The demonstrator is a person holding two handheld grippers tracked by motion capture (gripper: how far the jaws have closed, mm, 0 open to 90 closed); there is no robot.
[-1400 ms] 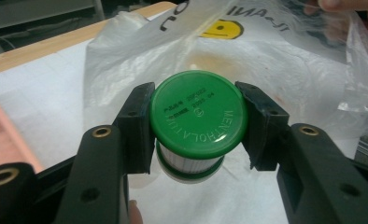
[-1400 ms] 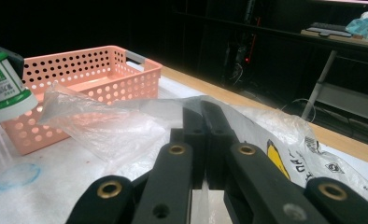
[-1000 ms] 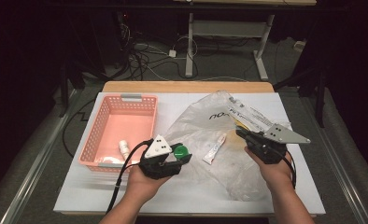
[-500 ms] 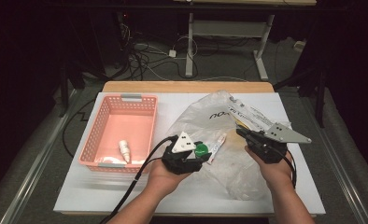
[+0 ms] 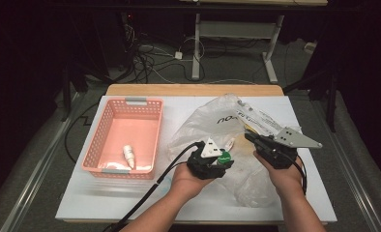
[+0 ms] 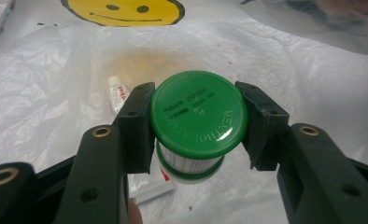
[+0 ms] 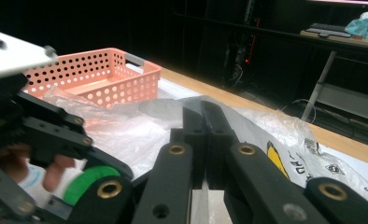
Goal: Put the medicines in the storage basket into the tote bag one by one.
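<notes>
A white jar with a green lid point(image 6: 198, 114) sits between the pads of my left gripper point(image 6: 198, 119), which is shut on it just under the lid. In the high view the left gripper point(image 5: 216, 162) holds the jar point(image 5: 224, 157) low over the left side of a clear plastic bag point(image 5: 203, 123). My right gripper point(image 5: 250, 137) is shut, pinching the bag's film at its right side. In the right gripper view its jaws point(image 7: 203, 109) stand pressed together and the bag point(image 7: 126, 130) spreads behind them. A small white tube point(image 6: 117, 93) lies inside the bag.
A pink basket point(image 5: 94, 145) stands at the table's left with a small white bottle point(image 5: 128, 155) in it. The bag carries a yellow smiley print point(image 6: 123, 11) and a printed label point(image 5: 258, 121). The white table top point(image 5: 130, 203) ends at a wooden strip point(image 5: 193, 90) at the back.
My left gripper has carried the green-lidded jar to the right, from beside the basket to over the bag, and a little lower. The right gripper has kept still.
</notes>
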